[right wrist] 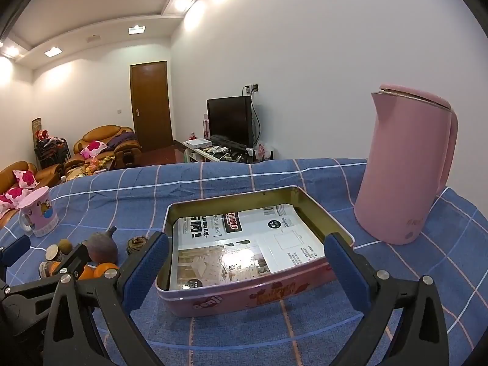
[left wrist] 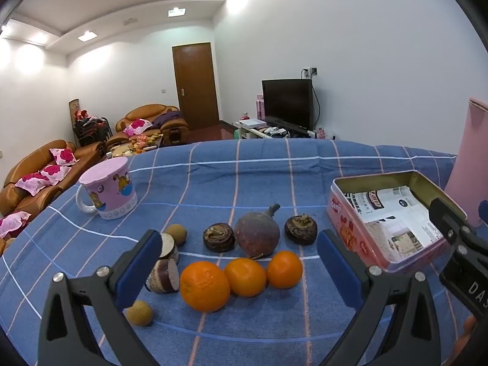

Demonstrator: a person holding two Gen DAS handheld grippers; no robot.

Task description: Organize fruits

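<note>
Three oranges point(left wrist: 205, 286) point(left wrist: 245, 277) point(left wrist: 284, 269) lie in a row on the blue checked cloth, between the wide-open jaws of my left gripper point(left wrist: 239, 270). Behind them sit a purple round fruit with a stem point(left wrist: 256, 233), two dark water chestnuts point(left wrist: 218, 237) point(left wrist: 301, 229), two cut sugarcane pieces point(left wrist: 163, 275), and two longans point(left wrist: 139, 312) point(left wrist: 177, 234). A pink open tin point(right wrist: 244, 300), lined with printed paper, sits to the right. My right gripper point(right wrist: 247, 271) is open and empty, its fingers either side of the tin's near wall.
A pink cartoon mug point(left wrist: 108, 190) stands at the back left. A pink kettle point(right wrist: 405, 164) stands right of the tin. The blue cloth point(left wrist: 244, 167) covers the table; its far edge drops off toward a living room with sofas and a TV.
</note>
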